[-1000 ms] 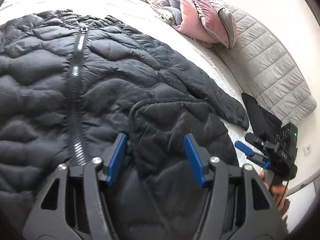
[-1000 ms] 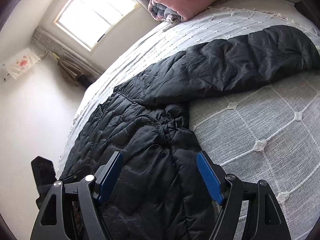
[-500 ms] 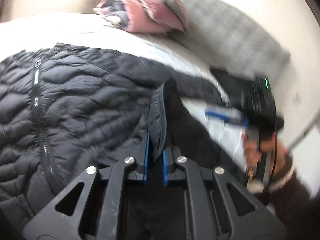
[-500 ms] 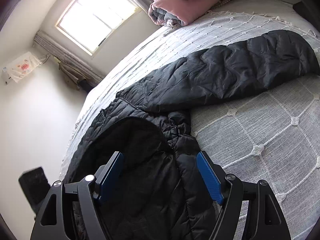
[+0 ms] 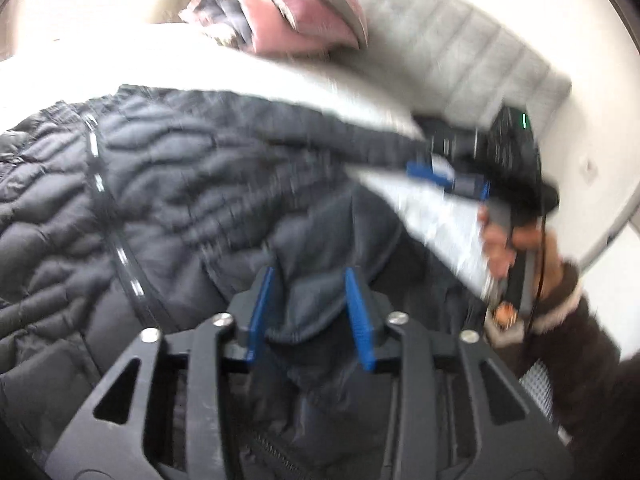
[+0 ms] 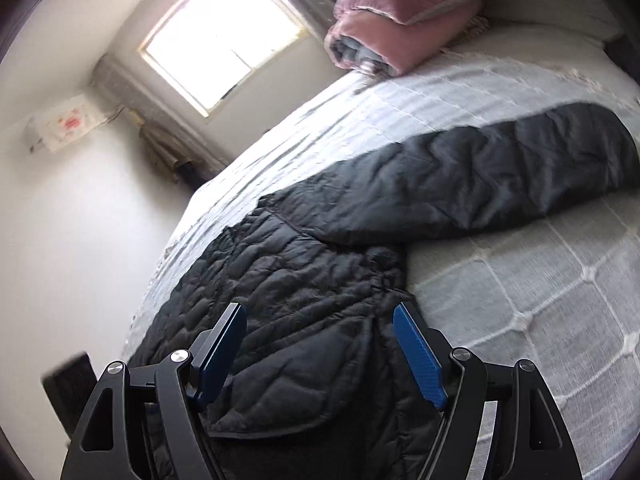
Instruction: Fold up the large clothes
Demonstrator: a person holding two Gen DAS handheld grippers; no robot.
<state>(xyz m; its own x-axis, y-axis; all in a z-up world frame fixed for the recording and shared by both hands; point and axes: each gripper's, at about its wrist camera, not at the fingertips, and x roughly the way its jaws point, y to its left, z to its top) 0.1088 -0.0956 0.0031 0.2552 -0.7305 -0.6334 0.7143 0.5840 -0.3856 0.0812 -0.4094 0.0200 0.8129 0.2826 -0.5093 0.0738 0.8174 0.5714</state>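
Observation:
A black quilted puffer jacket (image 5: 168, 184) lies spread on the bed, zip (image 5: 120, 256) facing up. My left gripper (image 5: 308, 276) hovers over its near right side. Its jaws are opening, and a bunched fold of the jacket's hem (image 5: 308, 312) still sits loosely between the blue pads. In the right wrist view the jacket (image 6: 304, 280) has one sleeve (image 6: 480, 184) stretched to the right across the bedspread. My right gripper (image 6: 318, 312) stands open just above the jacket's side edge, holding nothing. It also shows in the left wrist view as the right gripper (image 5: 440, 176), held by a hand (image 5: 504, 240).
The white quilted bedspread (image 6: 540, 312) has bare room right of the jacket. Pink and grey folded bedding (image 6: 392, 28) is piled at the bed's far end by a padded grey headboard (image 5: 472, 68). A window (image 6: 224, 36) is in the far wall. A brown sleeve (image 5: 572, 320) is at right.
The left gripper shut on a fold of the jacket, lifted and rolled, and now its jaws have parted again. The right gripper rose slightly, staying open. The lifted flap now lies folded over.

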